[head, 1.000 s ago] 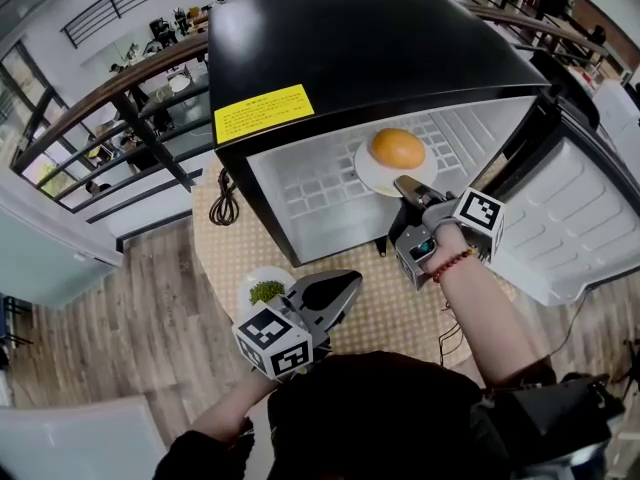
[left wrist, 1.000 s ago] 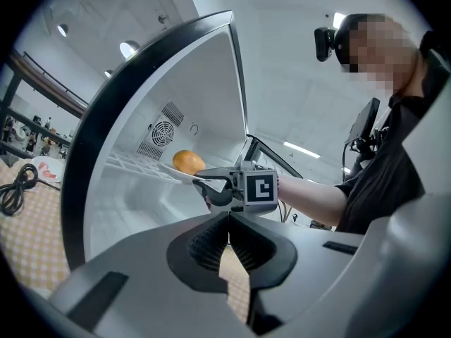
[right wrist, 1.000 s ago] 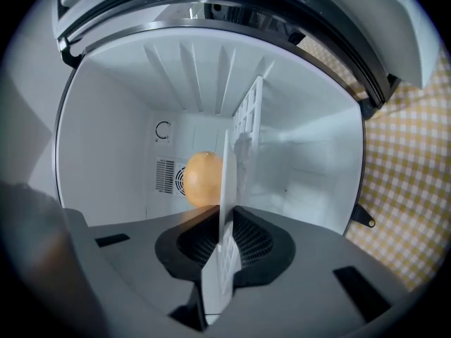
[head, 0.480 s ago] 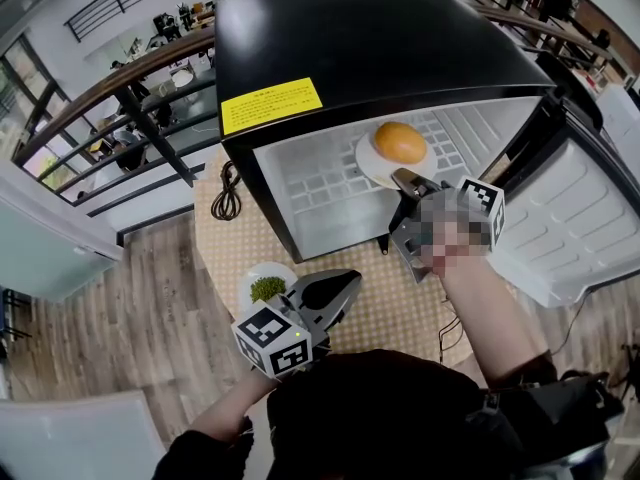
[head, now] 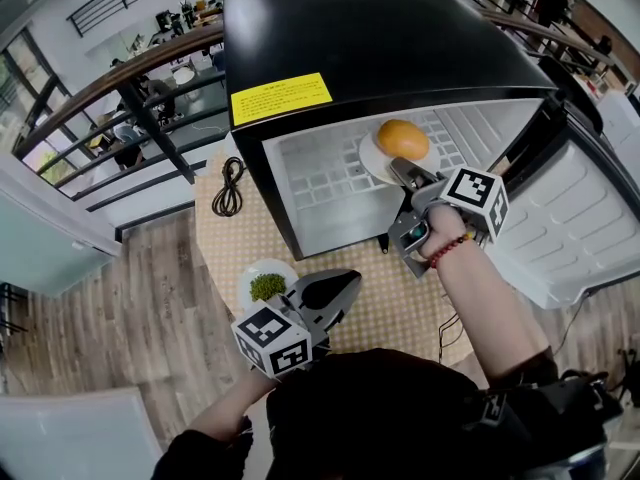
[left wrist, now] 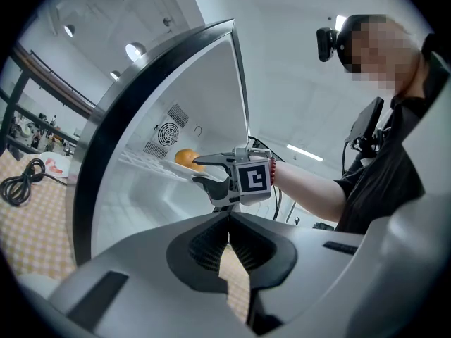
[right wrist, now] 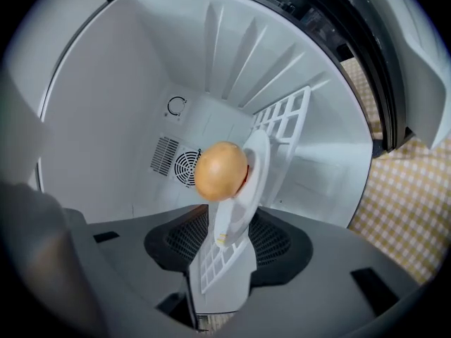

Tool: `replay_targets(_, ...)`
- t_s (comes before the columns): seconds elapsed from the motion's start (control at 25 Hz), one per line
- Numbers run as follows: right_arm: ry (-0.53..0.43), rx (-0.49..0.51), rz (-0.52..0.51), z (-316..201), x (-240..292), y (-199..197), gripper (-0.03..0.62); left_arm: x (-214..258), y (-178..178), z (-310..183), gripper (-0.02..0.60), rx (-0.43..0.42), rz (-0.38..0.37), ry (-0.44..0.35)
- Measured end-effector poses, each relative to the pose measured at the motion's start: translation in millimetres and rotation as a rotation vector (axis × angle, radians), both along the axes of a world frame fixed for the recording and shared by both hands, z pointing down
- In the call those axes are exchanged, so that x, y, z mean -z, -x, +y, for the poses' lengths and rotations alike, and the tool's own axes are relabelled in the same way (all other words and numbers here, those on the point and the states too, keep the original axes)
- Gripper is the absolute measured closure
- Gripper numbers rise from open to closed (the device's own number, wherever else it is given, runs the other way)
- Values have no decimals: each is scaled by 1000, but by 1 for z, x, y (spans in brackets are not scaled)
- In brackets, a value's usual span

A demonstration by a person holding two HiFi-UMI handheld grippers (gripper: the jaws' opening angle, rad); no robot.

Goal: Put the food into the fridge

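Note:
An orange bun (head: pixel 402 139) lies on a white plate (head: pixel 372 158) that rests on the wire shelf (right wrist: pixel 285 115) inside the open black fridge (head: pixel 380 38). My right gripper (head: pixel 405 173) reaches into the fridge at the plate's near rim. Its jaws have just been opening, and the plate rim (right wrist: pixel 224 224) stands between them with a gap on each side. The bun (right wrist: pixel 220 171) fills the middle of the right gripper view. My left gripper (head: pixel 345 286) hovers low over the table, shut and empty, beside a small plate of green food (head: pixel 265 286).
The fridge door (head: pixel 580 218) hangs open to the right. A black cable (head: pixel 230 188) lies coiled on the checked tablecloth (head: pixel 380 303) left of the fridge. A railing (head: pixel 120 88) runs behind the table.
The right gripper's jaws have parted from the plate's rim and its marker cube has rolled. The plate with the bun stays on the shelf. The left gripper has not moved.

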State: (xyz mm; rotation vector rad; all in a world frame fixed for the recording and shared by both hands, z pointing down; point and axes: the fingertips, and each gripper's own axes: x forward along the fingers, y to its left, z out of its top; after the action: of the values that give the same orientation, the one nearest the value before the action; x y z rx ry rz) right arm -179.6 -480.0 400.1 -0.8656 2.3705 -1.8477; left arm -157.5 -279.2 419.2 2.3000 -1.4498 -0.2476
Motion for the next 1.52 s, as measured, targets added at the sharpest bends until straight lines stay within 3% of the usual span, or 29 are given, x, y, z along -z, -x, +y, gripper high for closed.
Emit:
replay_targets(0.28, -94, 4, 123, 1, 1, 1, 406, 1, 2, 6, 568, 9, 1, -2)
replay_targets(0.4, -149, 7, 191, 2, 4, 3, 339, 1, 3, 9, 569, 16, 3, -3)
replay_targets(0.56, -199, 9, 250, 2, 6, 4, 309, -1, 5, 12, 568, 25, 14, -3)
replay_targets(1.52, -584, 105, 647, 18, -4, 13, 292, -1, 14, 32, 568, 51, 57, -14)
